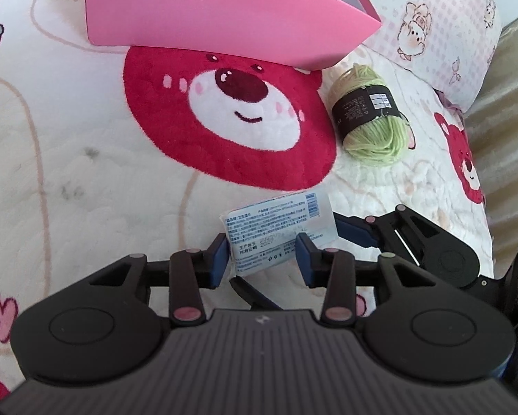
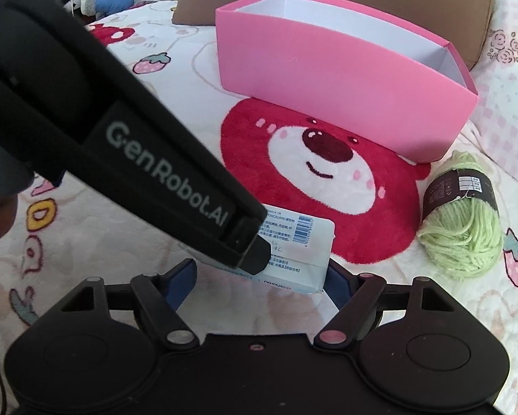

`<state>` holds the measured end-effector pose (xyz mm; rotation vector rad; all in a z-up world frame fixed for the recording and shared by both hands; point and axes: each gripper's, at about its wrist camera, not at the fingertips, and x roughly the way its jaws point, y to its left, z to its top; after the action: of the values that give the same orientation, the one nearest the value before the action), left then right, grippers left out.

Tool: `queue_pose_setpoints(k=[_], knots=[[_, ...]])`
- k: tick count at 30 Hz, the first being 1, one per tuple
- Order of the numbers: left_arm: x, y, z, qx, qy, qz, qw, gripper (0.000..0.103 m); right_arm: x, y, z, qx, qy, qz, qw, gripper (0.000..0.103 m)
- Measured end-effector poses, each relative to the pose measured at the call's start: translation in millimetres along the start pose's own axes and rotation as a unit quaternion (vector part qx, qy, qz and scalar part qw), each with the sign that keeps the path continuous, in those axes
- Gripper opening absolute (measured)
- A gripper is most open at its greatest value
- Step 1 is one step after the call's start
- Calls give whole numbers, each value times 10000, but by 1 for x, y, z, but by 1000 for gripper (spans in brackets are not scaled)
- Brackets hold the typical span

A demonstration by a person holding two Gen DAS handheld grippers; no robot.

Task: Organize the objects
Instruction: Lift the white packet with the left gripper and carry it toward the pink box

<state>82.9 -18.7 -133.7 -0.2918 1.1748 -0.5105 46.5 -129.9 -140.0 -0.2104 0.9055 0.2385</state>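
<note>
Wipes pack: soft, light, slick film; on quilt before pink box; best pinched across short edges.
Left gripper: narrowly parted, pads flanking pack, not pressing.
Right gripper: wide, pack between pads; contact unclear.
Right view only: box's open white interior.

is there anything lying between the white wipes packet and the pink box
Nothing visible blocks it. Between the flat white wipes packet and the open pink cardboard box is only bare bedspread with its red bear print; the green yarn ball sits off to the right.
</note>
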Motion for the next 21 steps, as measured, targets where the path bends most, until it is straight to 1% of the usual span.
queue_pose_setpoints(k=[5, 7, 9, 14, 18, 21], knots=[[-4, -4, -3, -12, 31, -75, 10000, 40, -10, -6, -2, 277, 66, 200, 9994, 83], [-6, -5, -5, -98, 47, -193, 9998, 40, -15, -7, -3, 272, 61, 149, 9995, 83], [-10, -7, -6, -145, 17, -224, 9996, 40, -22, -8, -1, 261, 67, 202, 9994, 83], [-29, -13, -7, -304, -193, -378, 9986, 40, -43, -18, 9, 302, 5, 448, 9985, 84], [-44, -20, -7, -345, -367, -448, 9977, 40, -56, -19, 15, 149, -156, 417, 9989, 85], [-55, -26, -4, -311, -481, -431, 9974, 40, -64, -20, 19, 82, -296, 402, 9987, 85]])
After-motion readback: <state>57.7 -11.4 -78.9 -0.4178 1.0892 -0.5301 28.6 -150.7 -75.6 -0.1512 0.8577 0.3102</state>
